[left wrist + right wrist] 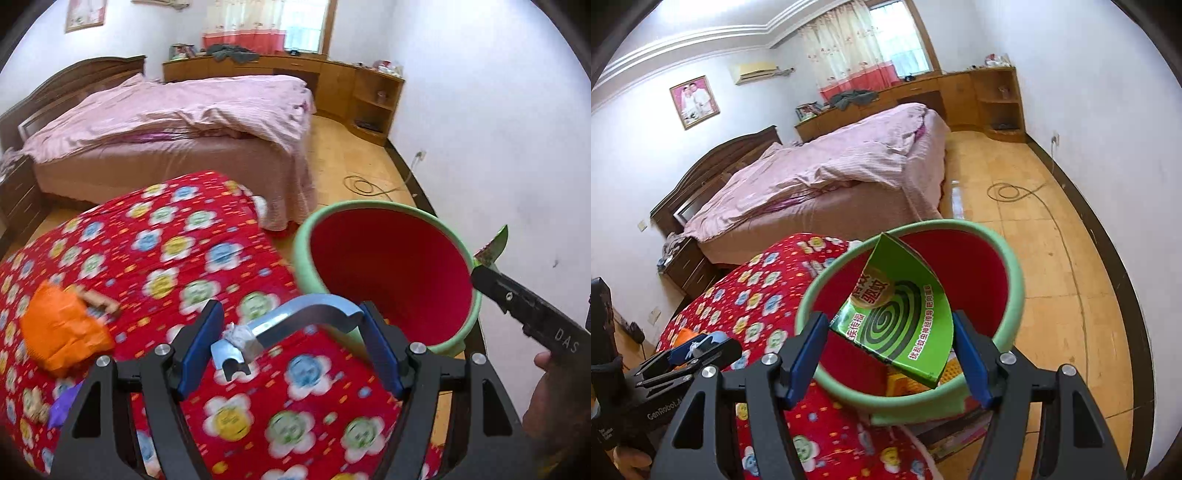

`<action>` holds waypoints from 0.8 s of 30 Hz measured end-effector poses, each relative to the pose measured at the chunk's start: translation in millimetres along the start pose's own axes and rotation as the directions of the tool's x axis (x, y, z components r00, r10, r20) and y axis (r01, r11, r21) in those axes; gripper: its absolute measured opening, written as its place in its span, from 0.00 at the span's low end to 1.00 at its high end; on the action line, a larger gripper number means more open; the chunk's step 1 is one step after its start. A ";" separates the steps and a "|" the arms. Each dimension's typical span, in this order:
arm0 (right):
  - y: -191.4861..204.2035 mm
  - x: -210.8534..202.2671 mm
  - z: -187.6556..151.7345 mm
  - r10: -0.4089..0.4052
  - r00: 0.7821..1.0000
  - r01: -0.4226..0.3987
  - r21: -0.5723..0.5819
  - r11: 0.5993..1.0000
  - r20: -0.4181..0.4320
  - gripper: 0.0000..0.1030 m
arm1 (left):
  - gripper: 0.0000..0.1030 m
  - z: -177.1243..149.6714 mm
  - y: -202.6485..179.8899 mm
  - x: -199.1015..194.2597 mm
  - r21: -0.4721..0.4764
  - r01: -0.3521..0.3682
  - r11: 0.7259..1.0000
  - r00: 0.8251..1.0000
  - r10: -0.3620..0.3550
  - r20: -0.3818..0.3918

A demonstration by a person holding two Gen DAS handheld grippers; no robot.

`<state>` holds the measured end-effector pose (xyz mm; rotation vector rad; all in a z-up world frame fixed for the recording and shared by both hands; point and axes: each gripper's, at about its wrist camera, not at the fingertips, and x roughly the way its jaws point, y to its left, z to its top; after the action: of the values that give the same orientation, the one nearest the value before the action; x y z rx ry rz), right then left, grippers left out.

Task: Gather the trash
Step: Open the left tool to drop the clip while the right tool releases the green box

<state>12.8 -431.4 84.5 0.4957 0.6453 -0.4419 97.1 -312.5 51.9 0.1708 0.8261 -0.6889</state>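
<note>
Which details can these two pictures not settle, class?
- Bottom of the green-rimmed red bucket: right wrist view, hidden by the green cardboard mosquito-coil box.
- Purple scrap: left wrist view, behind the left gripper.
- Orange plastic bag: blurred, contents unreadable.
</note>
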 end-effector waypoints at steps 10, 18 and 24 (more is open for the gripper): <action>-35.2 13.6 4.6 -0.039 0.999 0.040 0.050 0.998 -0.026 0.68 | 0.73 16.3 -37.5 49.7 0.063 0.066 0.996 0.997 -0.064 -0.040; -50.4 22.6 12.3 -0.048 0.998 0.051 0.068 0.996 -0.042 0.68 | 0.73 17.8 -46.9 71.5 0.059 0.079 0.995 0.993 -0.074 -0.093; -51.2 31.0 16.3 -0.041 0.998 0.044 0.064 0.997 -0.045 0.68 | 0.76 16.8 -43.9 70.7 0.055 0.063 0.996 0.995 -0.059 -0.077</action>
<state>15.2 -488.5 60.3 0.5555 0.6862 -0.4941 113.9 -388.2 17.2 0.2251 0.8872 -0.7681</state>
